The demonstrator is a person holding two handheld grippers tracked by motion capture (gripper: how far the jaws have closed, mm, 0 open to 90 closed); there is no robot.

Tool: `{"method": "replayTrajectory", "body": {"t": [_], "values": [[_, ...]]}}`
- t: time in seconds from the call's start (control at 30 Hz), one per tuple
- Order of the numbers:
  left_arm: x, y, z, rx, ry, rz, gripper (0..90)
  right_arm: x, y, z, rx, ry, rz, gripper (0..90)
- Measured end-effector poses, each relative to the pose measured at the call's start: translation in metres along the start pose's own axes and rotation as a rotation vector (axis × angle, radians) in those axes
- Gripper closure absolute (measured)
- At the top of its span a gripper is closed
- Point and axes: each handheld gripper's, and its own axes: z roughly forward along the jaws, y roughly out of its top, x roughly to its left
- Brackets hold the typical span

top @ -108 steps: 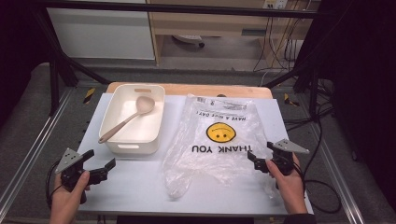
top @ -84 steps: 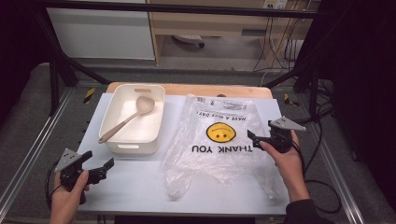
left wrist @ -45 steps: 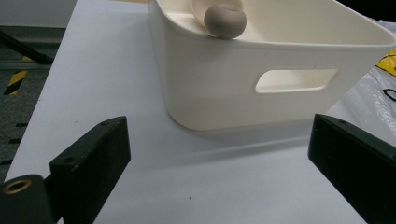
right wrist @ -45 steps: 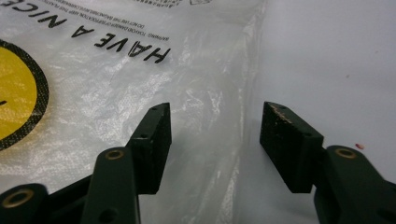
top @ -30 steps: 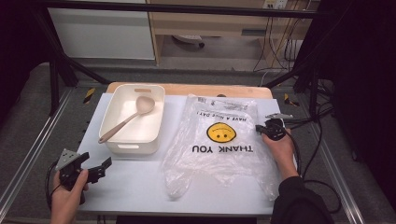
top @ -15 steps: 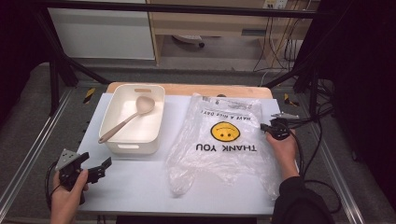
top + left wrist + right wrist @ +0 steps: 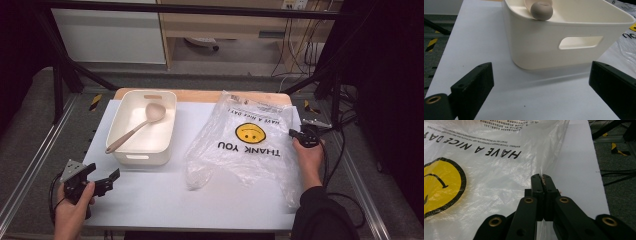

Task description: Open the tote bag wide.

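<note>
A clear plastic bag printed with a yellow smiley and "THANK YOU" lies on the white table, right of centre. My right gripper is at the bag's right edge and is shut on a pinch of the film. In the right gripper view the jaws meet on the bag. My left gripper rests open at the front left, nothing between its jaws. It faces the white bin from a short way off, in the left gripper view.
The white bin stands at the back left with a wooden spoon lying in it, its handle end over the near rim. A wooden board runs along the far edge. Cables hang off the right side.
The right hand came up from the front right to the bag's right edge and closed on it. It then pulled that edge rightward, dragging the bag away from the bin. The left hand stayed put.
</note>
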Motion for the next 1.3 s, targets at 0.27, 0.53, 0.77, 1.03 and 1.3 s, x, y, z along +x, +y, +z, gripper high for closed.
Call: {"method": "replayTrajectory", "body": {"t": [0.27,0.53,0.77,1.03,1.3], "values": [[-0.001,0.001,0.0,-0.002,-0.003,-0.002,5.5,0.024,0.017,-0.037,-0.073,-0.005,-0.116,32.3],[-0.003,0.002,-0.004,-0.014,-0.019,0.009,5.5,0.07,0.012,-0.084,-0.081,0.057,-0.215,15.3],[-0.005,0.005,-0.001,-0.012,-0.029,0.022,5.5,0.13,-0.007,-0.105,-0.04,0.183,-0.283,11.7],[-0.006,0.006,-0.001,-0.012,-0.034,0.035,5.5,0.197,-0.029,-0.108,0.001,0.339,-0.34,11.2],[-0.006,0.007,-0.005,-0.032,-0.022,0.035,5.8,0.257,-0.051,-0.1,0.061,0.441,-0.44,13.7]]}}
